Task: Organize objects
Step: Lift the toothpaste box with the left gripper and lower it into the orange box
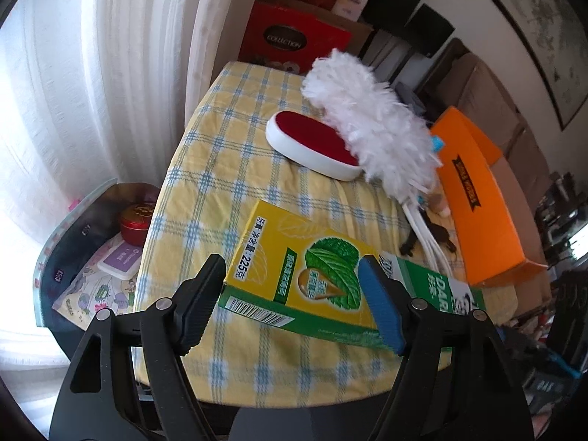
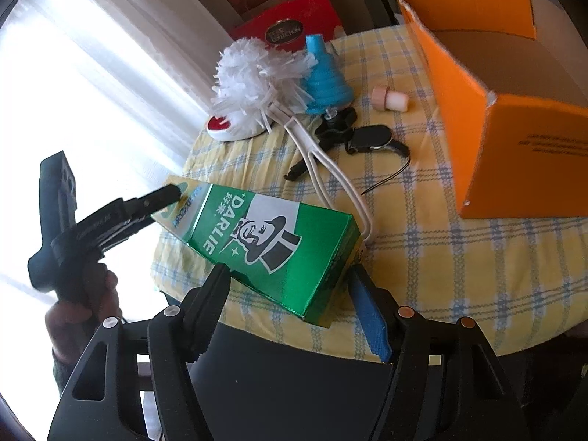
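1. Left wrist: your left gripper (image 1: 290, 301) clamps the toothpaste box (image 1: 294, 268) above the table (image 1: 205, 169), well short of the orange box (image 1: 477, 198); the duster (image 1: 371, 125) and lint brush (image 1: 312, 147) are unsorted.
2. Right wrist: your right gripper (image 2: 290, 312) stands open, straddling the toothpaste box's near end; the orange box looks empty.

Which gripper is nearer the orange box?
Right. The right gripper straddles the toothpaste box's end closer to the orange box; the left gripper straddles its far end.
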Motion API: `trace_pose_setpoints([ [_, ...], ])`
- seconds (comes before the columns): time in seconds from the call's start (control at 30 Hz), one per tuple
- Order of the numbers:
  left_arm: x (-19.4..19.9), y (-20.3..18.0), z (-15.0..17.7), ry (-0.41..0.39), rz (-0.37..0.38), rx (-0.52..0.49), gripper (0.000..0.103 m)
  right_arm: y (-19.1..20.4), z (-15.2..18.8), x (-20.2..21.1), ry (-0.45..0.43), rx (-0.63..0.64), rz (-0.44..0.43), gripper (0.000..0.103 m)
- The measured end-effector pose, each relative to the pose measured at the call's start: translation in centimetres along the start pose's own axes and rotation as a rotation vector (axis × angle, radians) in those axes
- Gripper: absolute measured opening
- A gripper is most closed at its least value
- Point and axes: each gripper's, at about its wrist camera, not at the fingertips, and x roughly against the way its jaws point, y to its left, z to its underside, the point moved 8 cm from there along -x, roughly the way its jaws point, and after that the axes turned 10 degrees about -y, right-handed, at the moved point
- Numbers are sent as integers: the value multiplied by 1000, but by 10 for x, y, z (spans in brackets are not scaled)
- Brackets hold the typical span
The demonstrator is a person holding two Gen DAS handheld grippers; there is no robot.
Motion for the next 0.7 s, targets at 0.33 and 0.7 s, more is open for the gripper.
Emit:
trace_pose_setpoints([
  [0.33, 46, -29, -6, -81, 57, 2, 71, 8, -12, 45, -84, 101, 28, 68],
  [0.7, 54, -82, -8, -84, 131, -49, 71, -17, -31, 88, -172, 76, 55, 65],
])
